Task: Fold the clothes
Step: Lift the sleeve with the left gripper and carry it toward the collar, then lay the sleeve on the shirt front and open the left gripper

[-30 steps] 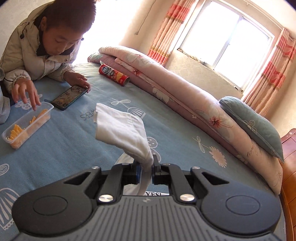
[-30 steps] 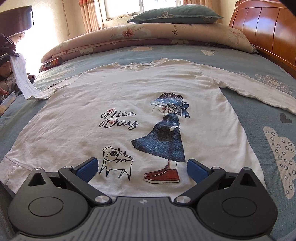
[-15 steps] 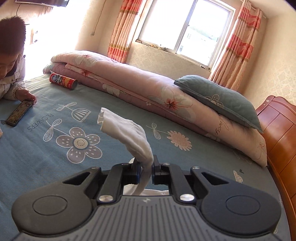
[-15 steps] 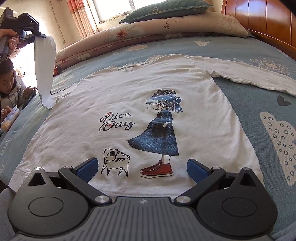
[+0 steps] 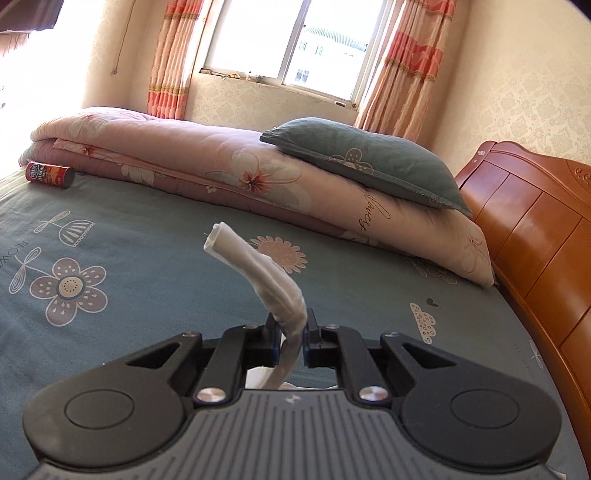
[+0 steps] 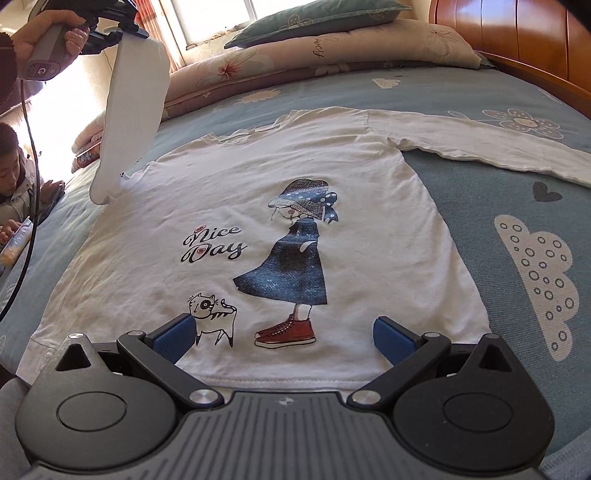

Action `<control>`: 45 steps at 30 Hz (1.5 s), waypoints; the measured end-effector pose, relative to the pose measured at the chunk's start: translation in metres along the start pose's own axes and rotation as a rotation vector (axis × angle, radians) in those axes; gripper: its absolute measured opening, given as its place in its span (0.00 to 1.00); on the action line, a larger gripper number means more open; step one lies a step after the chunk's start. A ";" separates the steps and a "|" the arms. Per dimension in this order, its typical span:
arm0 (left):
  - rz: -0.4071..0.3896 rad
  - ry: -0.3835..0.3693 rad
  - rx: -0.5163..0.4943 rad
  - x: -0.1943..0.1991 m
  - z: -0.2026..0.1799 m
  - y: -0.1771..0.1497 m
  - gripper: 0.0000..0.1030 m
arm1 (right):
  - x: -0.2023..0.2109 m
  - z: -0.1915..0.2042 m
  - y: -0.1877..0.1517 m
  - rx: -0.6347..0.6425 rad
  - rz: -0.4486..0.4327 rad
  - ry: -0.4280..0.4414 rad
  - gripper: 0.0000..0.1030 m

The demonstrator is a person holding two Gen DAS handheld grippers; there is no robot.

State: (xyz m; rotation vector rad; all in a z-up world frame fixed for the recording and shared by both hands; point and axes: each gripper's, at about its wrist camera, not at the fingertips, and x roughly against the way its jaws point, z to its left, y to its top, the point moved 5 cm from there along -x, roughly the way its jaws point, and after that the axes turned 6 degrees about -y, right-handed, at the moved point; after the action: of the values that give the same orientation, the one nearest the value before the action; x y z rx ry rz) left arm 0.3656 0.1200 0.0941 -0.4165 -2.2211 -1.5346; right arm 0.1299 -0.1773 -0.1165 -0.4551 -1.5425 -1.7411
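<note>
A white long-sleeved shirt (image 6: 280, 206) with a girl print and "Nice Day" lies flat, front up, on the blue bedspread (image 6: 480, 206). My left gripper (image 5: 290, 334) is shut on the shirt's left sleeve (image 5: 258, 266). The right wrist view shows that sleeve (image 6: 129, 122) lifted high and hanging from the left gripper (image 6: 125, 31) over the shirt's left shoulder. My right gripper (image 6: 282, 334) is open and empty, just above the shirt's hem. The other sleeve (image 6: 480, 144) lies stretched out flat to the right.
A rolled pink quilt (image 5: 221, 166) with a green pillow (image 5: 365, 162) lies along the far side. A red can (image 5: 50, 173) lies by the quilt. A wooden headboard (image 5: 535, 236) is at right. A child (image 6: 14, 166) with a snack tray sits at the left bed edge.
My left gripper has lifted the sleeve higher and swung it right, toward the shirt's body. The right gripper has stayed open at the hem.
</note>
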 end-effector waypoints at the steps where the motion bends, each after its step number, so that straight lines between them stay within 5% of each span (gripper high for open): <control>1: 0.010 -0.007 -0.005 -0.005 -0.006 -0.004 0.08 | 0.000 -0.001 0.000 -0.005 0.001 0.001 1.00; 16: 0.148 -0.021 -0.063 -0.067 -0.051 -0.073 0.08 | 0.001 -0.006 0.000 -0.030 0.007 0.020 1.00; 29: 0.206 -0.001 -0.257 -0.093 -0.089 -0.129 0.09 | 0.000 -0.005 -0.001 -0.021 0.011 0.015 1.00; 45: 0.293 -0.133 -0.317 -0.080 -0.108 -0.150 0.25 | -0.003 -0.005 -0.001 -0.018 0.012 0.013 1.00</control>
State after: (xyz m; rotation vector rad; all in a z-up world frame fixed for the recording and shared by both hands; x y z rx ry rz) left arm 0.3835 -0.0349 -0.0337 -0.9196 -1.9015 -1.7358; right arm 0.1319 -0.1813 -0.1201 -0.4604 -1.5132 -1.7473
